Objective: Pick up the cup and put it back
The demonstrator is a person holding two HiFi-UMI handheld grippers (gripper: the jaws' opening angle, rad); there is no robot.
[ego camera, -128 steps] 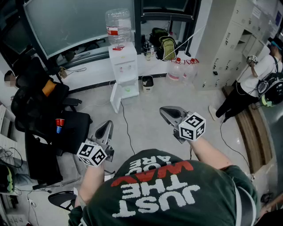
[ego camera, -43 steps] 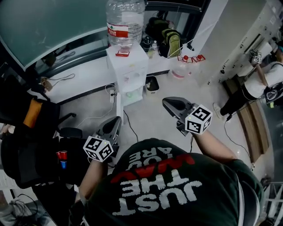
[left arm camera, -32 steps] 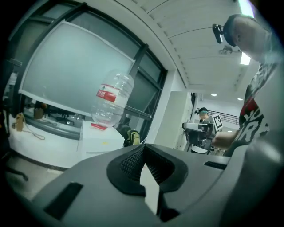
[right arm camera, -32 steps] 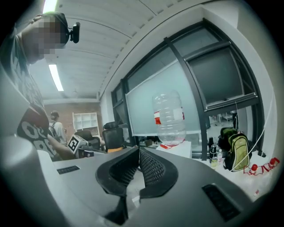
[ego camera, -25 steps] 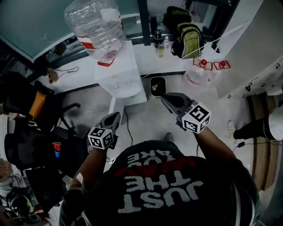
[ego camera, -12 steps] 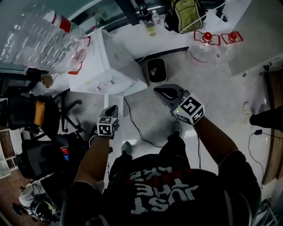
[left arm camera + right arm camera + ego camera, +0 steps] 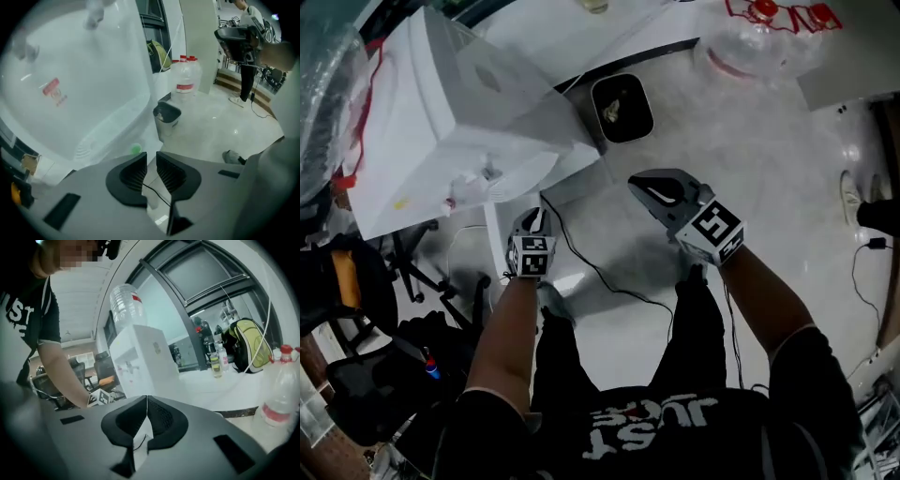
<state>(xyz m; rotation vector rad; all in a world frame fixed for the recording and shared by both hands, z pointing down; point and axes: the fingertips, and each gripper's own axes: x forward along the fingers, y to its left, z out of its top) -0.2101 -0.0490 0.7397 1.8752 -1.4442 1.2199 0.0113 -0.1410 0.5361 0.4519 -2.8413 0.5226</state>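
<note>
Both grippers have dropped beside the water dispenser (image 7: pixel 459 122); left gripper (image 7: pixel 532 216), jaws just parting on nothing, faces a small green object (image 7: pixel 136 149), likely the cup, dead ahead; right gripper (image 7: pixel 639 186) clenched, farther.

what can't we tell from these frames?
Cup: none identifiable in any view; red-and-blue item on the chair, head view, too small to name.
Water bottle: cut off by head view's left edge.
Bin contents: head view, too small and dark.
Dispenser front: left gripper view, blurred, overexposed.
</note>
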